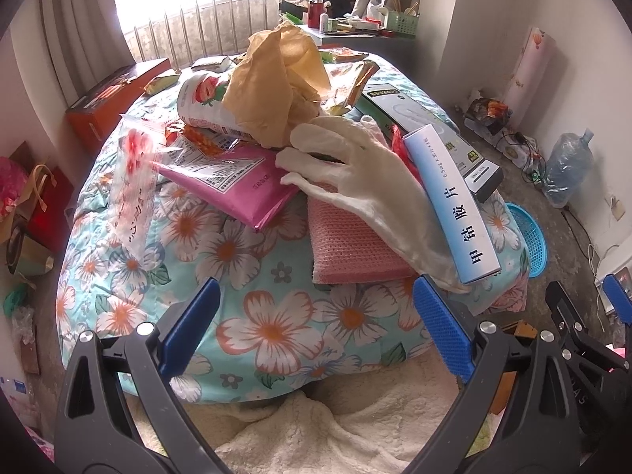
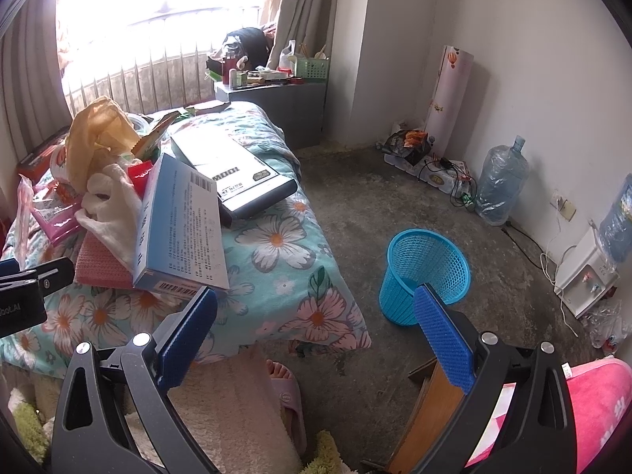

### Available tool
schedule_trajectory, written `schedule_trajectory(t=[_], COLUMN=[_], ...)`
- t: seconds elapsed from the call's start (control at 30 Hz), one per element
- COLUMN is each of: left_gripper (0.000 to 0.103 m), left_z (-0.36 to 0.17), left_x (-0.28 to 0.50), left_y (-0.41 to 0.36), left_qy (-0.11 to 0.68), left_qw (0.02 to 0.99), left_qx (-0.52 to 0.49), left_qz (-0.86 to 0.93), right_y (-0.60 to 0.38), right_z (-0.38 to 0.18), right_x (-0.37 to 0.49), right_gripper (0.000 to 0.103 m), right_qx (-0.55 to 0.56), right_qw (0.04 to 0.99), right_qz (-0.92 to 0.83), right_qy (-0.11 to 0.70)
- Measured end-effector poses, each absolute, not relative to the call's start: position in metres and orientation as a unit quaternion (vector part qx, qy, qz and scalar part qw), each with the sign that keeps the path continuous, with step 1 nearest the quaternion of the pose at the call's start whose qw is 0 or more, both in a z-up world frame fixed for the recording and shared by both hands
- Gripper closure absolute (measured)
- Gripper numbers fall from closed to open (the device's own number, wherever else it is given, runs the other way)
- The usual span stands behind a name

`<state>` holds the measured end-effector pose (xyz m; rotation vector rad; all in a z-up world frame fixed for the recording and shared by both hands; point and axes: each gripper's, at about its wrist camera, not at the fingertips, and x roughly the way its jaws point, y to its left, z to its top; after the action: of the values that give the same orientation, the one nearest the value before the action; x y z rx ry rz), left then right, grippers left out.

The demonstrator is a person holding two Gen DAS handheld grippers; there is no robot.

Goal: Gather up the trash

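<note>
A pile of trash lies on a floral quilt [image 1: 276, 328]: a crumpled tan paper [image 1: 276, 79], a pink pouch [image 1: 241, 185], a clear printed bag [image 1: 134, 181], a white glove [image 1: 371, 181], a pink cloth [image 1: 347, 241] and a blue-white box [image 1: 450, 201]. My left gripper [image 1: 316, 316] is open and empty, just short of the cloth. My right gripper [image 2: 316, 316] is open and empty at the bed's corner, with the blue-white box [image 2: 181, 225] to its left. A blue mesh bin [image 2: 426, 268] stands on the floor by the bed.
A grey-white flat box [image 2: 237, 173] lies behind the pile. A cluttered nightstand [image 2: 276, 98] stands by the window. Water jugs [image 2: 501, 181], cables and a dispenser [image 2: 584, 276] line the right wall. A foot in a slipper [image 2: 284, 391] is below my right gripper.
</note>
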<state>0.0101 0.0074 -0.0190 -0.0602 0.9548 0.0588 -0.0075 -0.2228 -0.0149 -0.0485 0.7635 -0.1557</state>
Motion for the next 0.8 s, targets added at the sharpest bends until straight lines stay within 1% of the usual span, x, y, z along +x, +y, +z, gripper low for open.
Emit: schedule_trajectory(t=[0.27,0.5,0.6,0.73,0.77,0.8], left_gripper=[0.009,0.009,0.009,0.009,0.014,0.023], left_z=[-0.020,-0.012,-0.011,-0.016,-0.017,-0.018], left_x=[0.018,0.021,0.025,0.034,0.037,0.040], left_y=[0.025,0.038,0.039,0.040,0.041,0.040], left_qy=[0.450,0.395,0.380,0.380,0.383,0.386], left_qw=[0.892,0.916,0.920,0.914,0.912,0.908], left_qx=[-0.049,-0.060,-0.067,-0.087,-0.094,-0.101], left_qz=[0.009,-0.036,-0.073,-0.108,-0.117,-0.127], right_y=[-0.208,-0.184,-0.172,-0.158,-0.156,-0.155], right_z=[-0.016,-0.017,-0.021,-0.029,-0.030,-0.032], right_x=[0.000,0.003,0.009,0.020,0.023,0.026], right_gripper=[0.006,0.006,0.006,0.006,0.006,0.007], right_qx=[-0.034,-0.052,-0.065,-0.082,-0.083,-0.083], right_qw=[0.928,0.942,0.939,0.935,0.934,0.933], right_qz=[-0.061,-0.004,0.014,0.031,0.034,0.037], right_qy=[0.367,0.332,0.337,0.343,0.345,0.348])
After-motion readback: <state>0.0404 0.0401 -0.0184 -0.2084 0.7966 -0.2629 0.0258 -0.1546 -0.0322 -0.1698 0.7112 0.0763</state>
